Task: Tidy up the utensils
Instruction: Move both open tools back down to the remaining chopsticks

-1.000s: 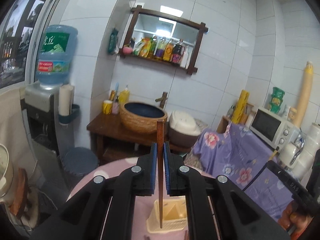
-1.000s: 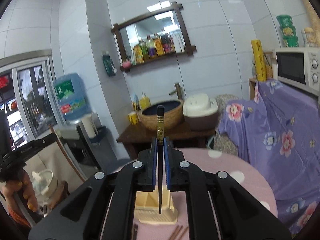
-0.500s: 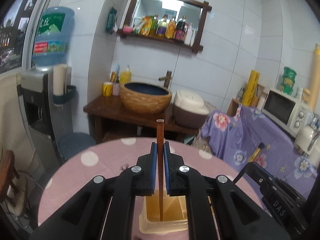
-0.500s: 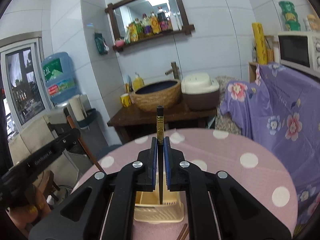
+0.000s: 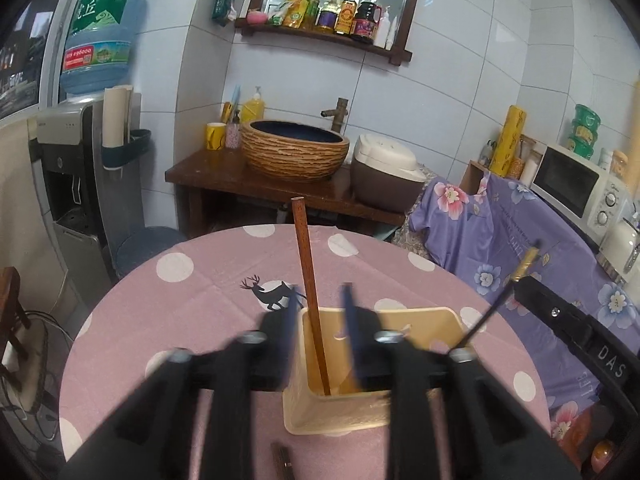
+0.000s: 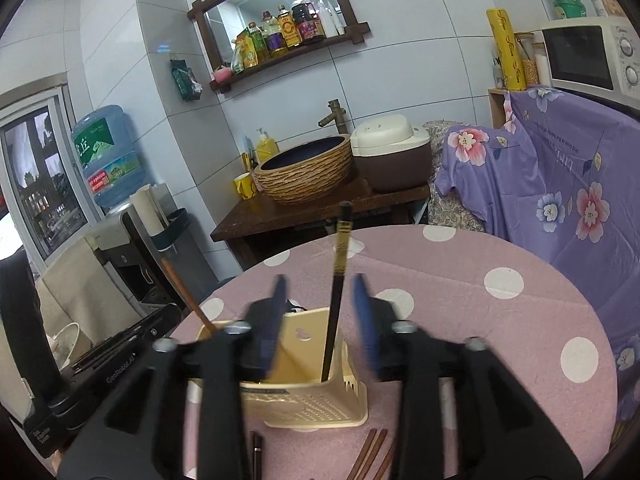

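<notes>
A brown chopstick (image 5: pixel 310 304) and a black chopstick (image 6: pixel 335 304) stand tilted inside the cream holder (image 6: pixel 320 404).

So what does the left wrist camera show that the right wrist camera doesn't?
Only the left wrist view shows the deer print on the tablecloth. Only the right wrist view shows brown chopsticks lying on the cloth in front of the holder, and the holder's perforated side. Both show the cream utensil holder, the brown chopstick and the black chopstick standing in it, and the left claw and right claw opening, pads clear of the chopsticks.
</notes>
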`<action>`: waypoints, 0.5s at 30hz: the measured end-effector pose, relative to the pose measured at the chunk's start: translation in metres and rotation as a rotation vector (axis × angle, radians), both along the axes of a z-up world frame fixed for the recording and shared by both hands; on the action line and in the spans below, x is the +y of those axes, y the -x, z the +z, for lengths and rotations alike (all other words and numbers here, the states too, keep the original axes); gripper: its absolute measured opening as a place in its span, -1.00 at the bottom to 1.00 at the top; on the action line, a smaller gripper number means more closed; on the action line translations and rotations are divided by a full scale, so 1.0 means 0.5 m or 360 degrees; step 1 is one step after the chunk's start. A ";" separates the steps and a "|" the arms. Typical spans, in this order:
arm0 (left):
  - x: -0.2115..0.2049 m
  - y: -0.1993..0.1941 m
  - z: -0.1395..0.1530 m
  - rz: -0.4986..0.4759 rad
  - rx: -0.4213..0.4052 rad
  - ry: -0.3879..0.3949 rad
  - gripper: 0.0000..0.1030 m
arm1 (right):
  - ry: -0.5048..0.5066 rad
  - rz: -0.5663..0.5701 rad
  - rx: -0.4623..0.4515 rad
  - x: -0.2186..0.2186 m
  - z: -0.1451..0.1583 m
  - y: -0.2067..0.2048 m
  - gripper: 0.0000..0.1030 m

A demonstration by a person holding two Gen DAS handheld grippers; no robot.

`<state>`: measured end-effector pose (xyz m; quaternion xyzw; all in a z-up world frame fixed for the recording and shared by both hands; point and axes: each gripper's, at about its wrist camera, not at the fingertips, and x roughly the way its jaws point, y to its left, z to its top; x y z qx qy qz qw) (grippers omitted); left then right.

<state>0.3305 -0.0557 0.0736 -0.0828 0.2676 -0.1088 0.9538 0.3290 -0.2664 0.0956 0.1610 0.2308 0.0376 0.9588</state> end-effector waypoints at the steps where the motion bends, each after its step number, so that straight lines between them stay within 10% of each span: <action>1: 0.004 0.014 0.001 -0.0005 -0.0019 0.0017 0.23 | 0.0010 -0.0008 -0.0006 0.000 -0.001 0.009 -0.15; 15: 0.085 0.182 -0.143 -0.0001 0.0225 -0.0033 0.58 | 0.0167 -0.0010 0.0202 0.009 -0.139 0.177 -0.15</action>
